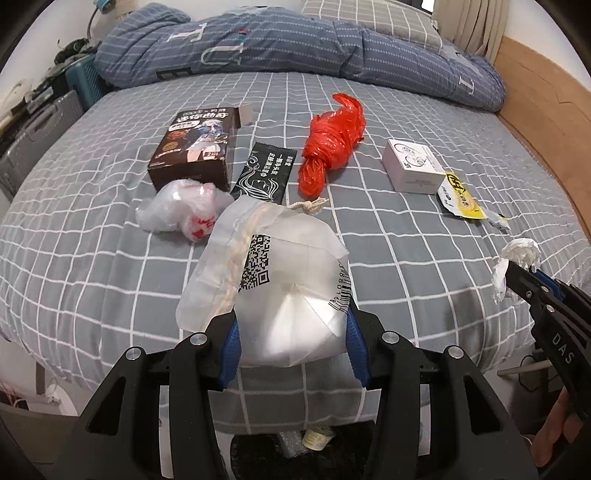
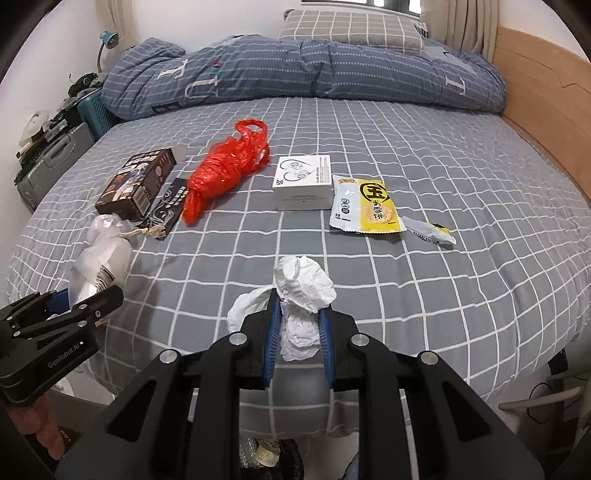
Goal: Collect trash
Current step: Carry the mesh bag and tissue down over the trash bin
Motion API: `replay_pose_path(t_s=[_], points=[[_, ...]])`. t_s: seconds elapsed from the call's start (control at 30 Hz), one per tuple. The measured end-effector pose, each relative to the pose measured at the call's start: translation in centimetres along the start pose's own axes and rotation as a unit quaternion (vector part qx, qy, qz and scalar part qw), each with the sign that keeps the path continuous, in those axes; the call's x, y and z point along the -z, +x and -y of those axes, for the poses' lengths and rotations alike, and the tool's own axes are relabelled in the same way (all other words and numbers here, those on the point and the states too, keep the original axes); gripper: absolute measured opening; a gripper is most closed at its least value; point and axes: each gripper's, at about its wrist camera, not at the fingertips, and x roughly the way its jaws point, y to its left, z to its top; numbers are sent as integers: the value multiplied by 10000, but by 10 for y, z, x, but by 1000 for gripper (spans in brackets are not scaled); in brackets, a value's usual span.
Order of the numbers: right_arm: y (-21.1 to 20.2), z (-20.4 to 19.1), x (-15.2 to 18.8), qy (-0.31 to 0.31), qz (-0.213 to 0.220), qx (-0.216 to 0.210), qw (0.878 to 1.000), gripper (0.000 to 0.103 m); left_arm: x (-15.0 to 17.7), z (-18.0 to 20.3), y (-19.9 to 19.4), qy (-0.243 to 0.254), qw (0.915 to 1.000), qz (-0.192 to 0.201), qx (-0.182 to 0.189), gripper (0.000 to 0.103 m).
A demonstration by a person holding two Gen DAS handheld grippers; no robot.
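Observation:
My left gripper point(image 1: 293, 325) is shut on a translucent white drawstring bag point(image 1: 273, 280) with a QR code, held above the bed's front edge. It also shows in the right wrist view point(image 2: 98, 273). My right gripper point(image 2: 299, 332) is shut on a crumpled white tissue point(image 2: 303, 291), also seen in the left wrist view point(image 1: 519, 258). On the grey checked bed point(image 2: 443, 295) lie a red plastic bag point(image 1: 332, 140), a brown box point(image 1: 195, 147), a black sachet point(image 1: 264, 173), a crumpled clear plastic bag point(image 1: 184, 210), a white earphone box point(image 2: 303, 181), a yellow snack wrapper point(image 2: 369, 206) and a torn wrapper piece point(image 2: 430, 229).
A folded blue duvet point(image 2: 295, 70) and a pillow point(image 2: 351, 26) lie at the head of the bed. A wooden bed frame point(image 2: 546, 96) runs along the right. Cases and clutter point(image 2: 51, 155) stand on the left. A dark bin with trash point(image 1: 314, 446) is below the grippers.

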Motion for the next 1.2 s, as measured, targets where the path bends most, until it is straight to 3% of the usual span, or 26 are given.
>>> replay_pose_path(t_s=[0.77,1.2], points=[[-62,-18,35,-107,161,-90,9998,19,41,5,-63,-57,9996,226,133,46],[-87,-26,74,-215,111,-78,9997,19,76,9,-90,-95,9993,216,276,46]])
